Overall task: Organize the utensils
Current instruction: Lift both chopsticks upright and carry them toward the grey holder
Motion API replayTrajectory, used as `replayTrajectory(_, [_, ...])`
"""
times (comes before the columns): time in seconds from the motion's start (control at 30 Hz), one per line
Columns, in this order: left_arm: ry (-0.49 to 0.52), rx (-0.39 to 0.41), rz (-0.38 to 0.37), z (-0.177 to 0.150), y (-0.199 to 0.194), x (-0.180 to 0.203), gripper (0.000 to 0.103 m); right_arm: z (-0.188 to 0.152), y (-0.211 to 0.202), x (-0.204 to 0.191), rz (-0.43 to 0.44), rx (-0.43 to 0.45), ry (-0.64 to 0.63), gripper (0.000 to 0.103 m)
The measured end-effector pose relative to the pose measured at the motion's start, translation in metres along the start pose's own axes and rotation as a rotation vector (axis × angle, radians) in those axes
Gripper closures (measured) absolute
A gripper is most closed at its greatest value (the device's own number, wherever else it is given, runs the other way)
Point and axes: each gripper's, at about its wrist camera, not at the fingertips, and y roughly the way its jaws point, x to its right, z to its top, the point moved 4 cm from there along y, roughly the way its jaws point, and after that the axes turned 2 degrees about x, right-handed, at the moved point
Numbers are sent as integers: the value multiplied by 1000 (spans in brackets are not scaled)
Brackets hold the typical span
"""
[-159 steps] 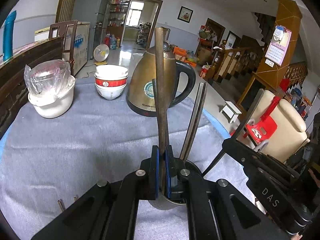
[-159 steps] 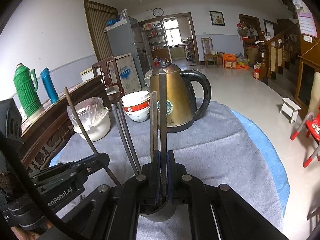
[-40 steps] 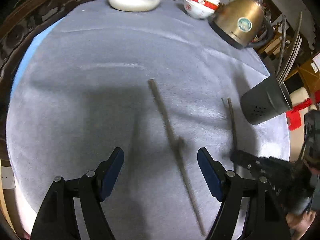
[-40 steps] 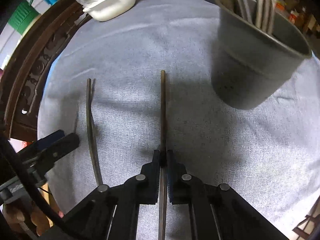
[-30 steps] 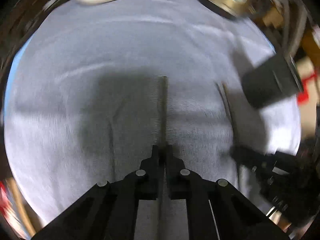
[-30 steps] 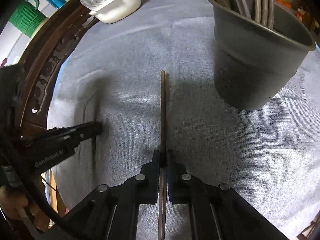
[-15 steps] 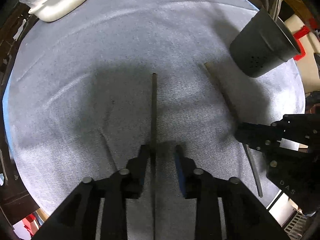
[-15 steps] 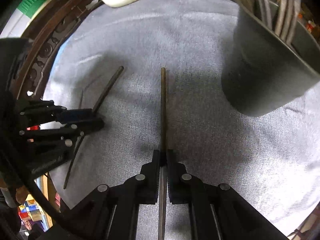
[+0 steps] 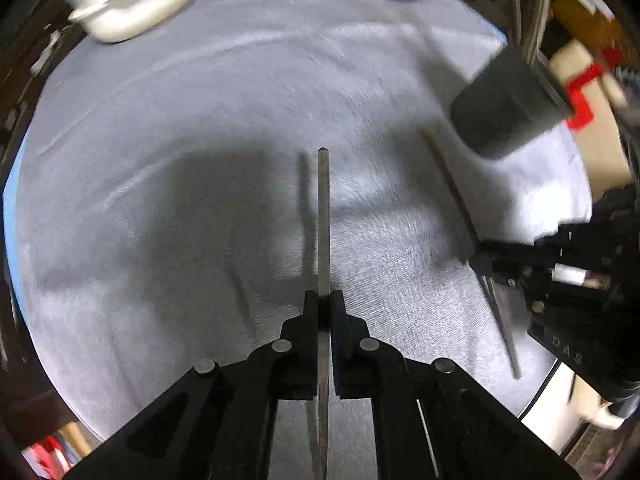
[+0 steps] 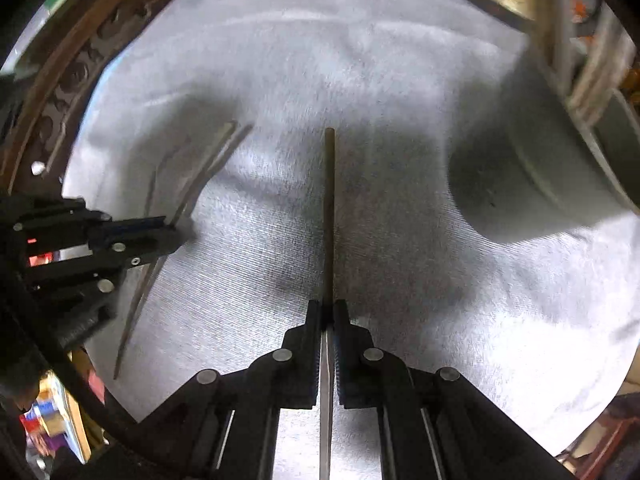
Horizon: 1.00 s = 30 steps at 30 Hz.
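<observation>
Left gripper (image 9: 324,304) & right gripper (image 10: 328,312) are each pinching one chopstick (image 9: 323,216) near the dark utensil cup (image 9: 508,108) on the desk (image 9: 200,120).

The right gripper (image 10: 328,312) is clamped on a brown chopstick (image 10: 329,208) that runs straight ahead over the grey cloth (image 10: 400,92) on the tabletop. At the left edge the left gripper (image 10: 176,232) pinches a second chopstick (image 10: 200,176). To the right stands a dark utensil holder (image 10: 560,176) with several utensils in it.
</observation>
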Motion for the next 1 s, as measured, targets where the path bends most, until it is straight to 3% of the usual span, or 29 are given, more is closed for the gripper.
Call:
replayTrajectory(0.27, [-159, 284, -81, -10, -70, -33, 98, -28, -49, -2, 53, 245, 56, 97])
replayTrajectory(0.53, [-240, 514, -34, -14, -92, -38, 98, -46, -104, 7, 58, 500, 94, 97])
replayTrajectory(0.8, [-253, 672, 21, -18, -106, -26, 98, -66, -148, 22, -37, 763, 147, 97])
replayTrajectory(1.0, [-245, 760, 71, -21, -108, -22, 98, -71, -148, 33, -115, 855, 166, 97])
